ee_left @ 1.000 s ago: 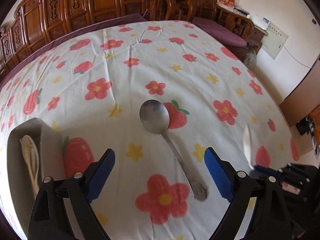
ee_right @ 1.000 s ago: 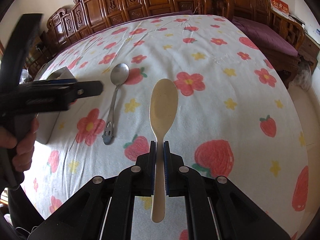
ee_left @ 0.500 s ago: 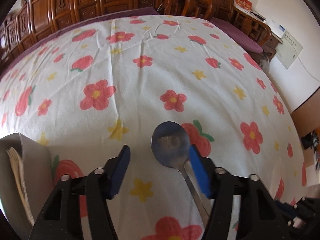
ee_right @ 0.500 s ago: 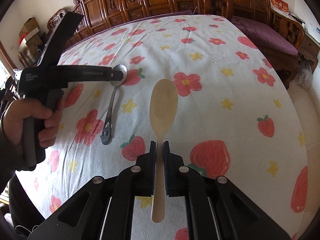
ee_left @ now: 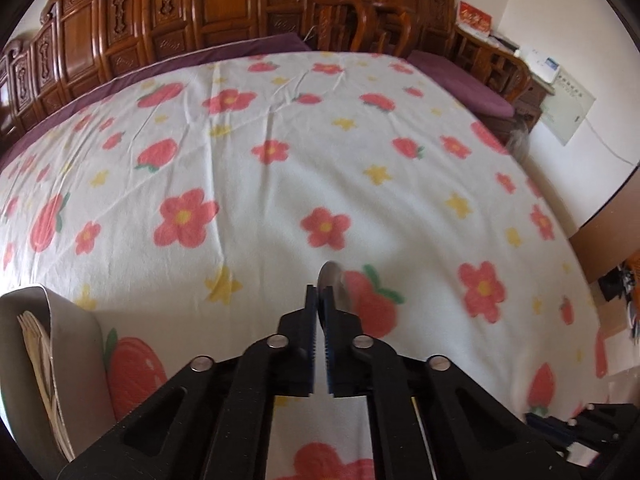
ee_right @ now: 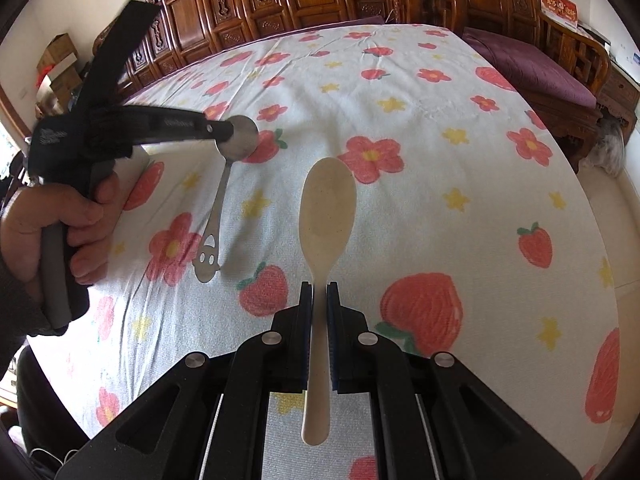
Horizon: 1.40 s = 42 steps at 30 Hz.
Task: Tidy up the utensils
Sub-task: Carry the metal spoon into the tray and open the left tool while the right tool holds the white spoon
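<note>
My left gripper [ee_left: 319,294] is shut on the bowl of a steel spoon [ee_left: 331,280], seen edge-on just past the blue pads. In the right wrist view the left gripper [ee_right: 226,130] holds the steel spoon [ee_right: 218,208] by its bowl, handle hanging down with the smiley end near the cloth. My right gripper [ee_right: 319,292] is shut on the handle of a cream wooden spoon [ee_right: 328,204], held level above the cloth, bowl pointing away.
A grey utensil holder [ee_left: 70,364] with pale utensils inside stands at the lower left of the left wrist view. The flowered tablecloth [ee_left: 280,184] covers the table. Carved wooden furniture [ee_left: 200,20] lines the far side. The table edge drops off at right.
My left gripper moved forward and closed on the steel spoon's bowl, lifting that end off the cloth. The right gripper and wooden spoon stayed put.
</note>
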{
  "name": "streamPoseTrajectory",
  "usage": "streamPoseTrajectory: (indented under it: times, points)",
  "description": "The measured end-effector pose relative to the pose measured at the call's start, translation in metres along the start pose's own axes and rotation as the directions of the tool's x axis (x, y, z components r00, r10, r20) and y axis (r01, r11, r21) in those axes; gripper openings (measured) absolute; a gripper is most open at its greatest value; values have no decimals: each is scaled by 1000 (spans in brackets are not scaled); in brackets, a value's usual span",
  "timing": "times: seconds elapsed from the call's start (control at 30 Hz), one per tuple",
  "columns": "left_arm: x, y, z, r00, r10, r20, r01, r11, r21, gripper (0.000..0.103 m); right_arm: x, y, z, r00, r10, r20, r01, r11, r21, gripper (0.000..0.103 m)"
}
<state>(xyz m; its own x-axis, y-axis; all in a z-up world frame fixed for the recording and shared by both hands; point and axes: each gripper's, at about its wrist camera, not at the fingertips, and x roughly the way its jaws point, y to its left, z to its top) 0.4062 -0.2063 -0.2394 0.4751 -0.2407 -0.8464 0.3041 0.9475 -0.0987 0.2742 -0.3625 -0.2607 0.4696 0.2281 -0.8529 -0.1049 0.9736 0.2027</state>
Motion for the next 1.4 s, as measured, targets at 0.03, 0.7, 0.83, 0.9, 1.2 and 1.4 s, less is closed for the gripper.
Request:
streamPoseTrajectory:
  times: [0.03, 0.7, 0.83, 0.9, 1.2, 1.4]
  points:
    - [-4, -3, 0, 1000, 4, 7, -4, 1000, 14, 1, 0, 1, 0, 1000, -1, 0, 1, 1000, -2, 8]
    - [-93, 25, -11, 992, 77, 97, -83, 995, 56, 1, -26, 55, 18, 998, 8, 60, -3, 997, -72, 8]
    - [-113, 47, -17, 989, 98, 113, -102, 994, 31, 1, -30, 80, 24, 998, 21, 67, -14, 995, -95, 8]
    - [-122, 57, -18, 987, 108, 121, -111, 994, 23, 1, -31, 92, 28, 997, 26, 69, -18, 994, -110, 8]
    - [-158, 114, -25, 971, 173, 166, -170, 985, -29, 1, -28, 148, 46, 995, 63, 72, -50, 983, -176, 8]
    - [-162, 148, -31, 966, 203, 163, -195, 979, -62, 1, -24, 182, 54, 995, 78, 64, -62, 973, -225, 8]
